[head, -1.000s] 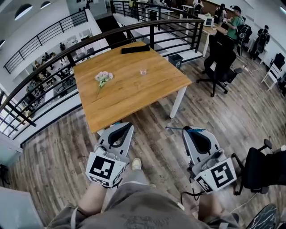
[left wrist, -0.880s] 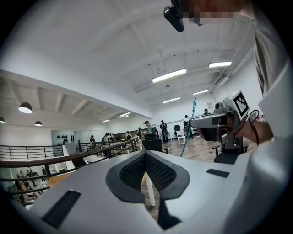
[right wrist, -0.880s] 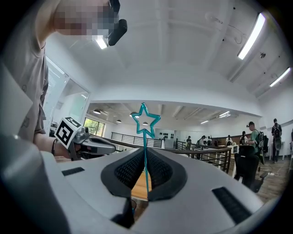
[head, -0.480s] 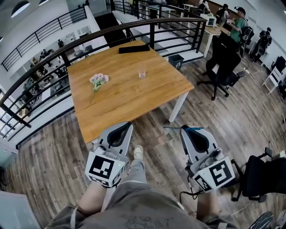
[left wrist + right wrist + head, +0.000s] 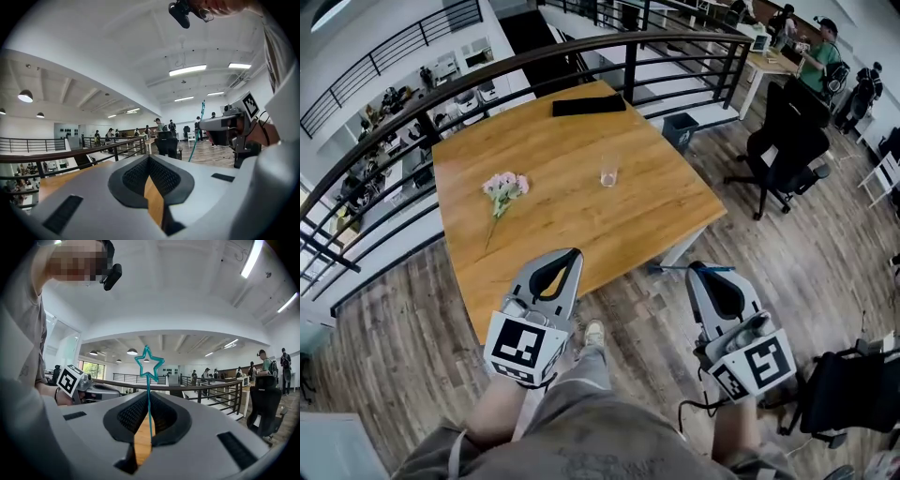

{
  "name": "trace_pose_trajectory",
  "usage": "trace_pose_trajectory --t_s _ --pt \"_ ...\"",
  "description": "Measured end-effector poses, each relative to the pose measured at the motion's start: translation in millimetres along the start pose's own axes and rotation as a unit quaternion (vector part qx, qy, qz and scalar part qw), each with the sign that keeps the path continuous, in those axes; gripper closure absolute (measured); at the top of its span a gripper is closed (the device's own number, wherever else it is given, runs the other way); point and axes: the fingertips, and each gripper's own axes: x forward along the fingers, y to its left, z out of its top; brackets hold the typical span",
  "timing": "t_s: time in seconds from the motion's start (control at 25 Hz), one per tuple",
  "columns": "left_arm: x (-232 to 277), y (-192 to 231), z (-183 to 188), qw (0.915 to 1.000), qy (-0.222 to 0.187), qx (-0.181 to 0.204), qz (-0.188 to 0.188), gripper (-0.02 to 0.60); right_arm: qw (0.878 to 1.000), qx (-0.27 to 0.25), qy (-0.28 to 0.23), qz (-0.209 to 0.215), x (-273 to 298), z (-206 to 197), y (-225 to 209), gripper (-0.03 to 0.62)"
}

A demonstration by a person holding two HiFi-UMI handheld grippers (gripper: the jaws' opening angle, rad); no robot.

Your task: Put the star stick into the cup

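Observation:
My right gripper [image 5: 701,269] is shut on the thin teal star stick [image 5: 670,269], held over the floor just off the table's front right edge. In the right gripper view the star stick [image 5: 149,390] rises straight out of the closed jaws of the right gripper [image 5: 149,401], with the open star outline at its top. A small clear cup [image 5: 608,176] stands upright near the middle of the wooden table [image 5: 656,202]. My left gripper [image 5: 567,253] is shut and empty, its tip over the table's front edge. In its own view the left gripper [image 5: 149,158] holds nothing.
A bunch of pink flowers [image 5: 502,186] lies left of the cup. A flat black object [image 5: 589,105] rests at the table's far edge. A black railing [image 5: 412,103] curves behind the table. Black office chairs [image 5: 792,141] and a bin [image 5: 680,128] stand to the right.
The table has come closer in the head view and both grippers now reach its front edge. The right gripper's hold on the star stick is unchanged.

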Motion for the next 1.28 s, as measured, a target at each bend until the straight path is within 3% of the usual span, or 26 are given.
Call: trace_pose_trajectory --t_s 0.36,0.64,1.0,1.28 --pt "85.9 92.8 -16.6 0.9994 0.026 -0.014 -0.016 0.566 1.0 0.006 0.026 0.0 127.8 -1.7 -51.1 0.554" --pt "118.1 128.1 -15.4 0.9995 0.023 -0.017 -0.017 0.566 0.999 0.006 0.037 -0.003 177.7 -3.9 -76.6 0.554" --pt "133.8 141.4 -18.6 0.9993 0.03 -0.021 0.009 0.566 0.999 0.005 0.031 0.018 201.7 -0.2 -99.3 0.554" --pt "141.6 147.2 -19.1 0.9971 0.045 -0.024 0.056 0.566 0.998 -0.001 0.033 0.06 219.3 -2.9 -118.5 0.554"
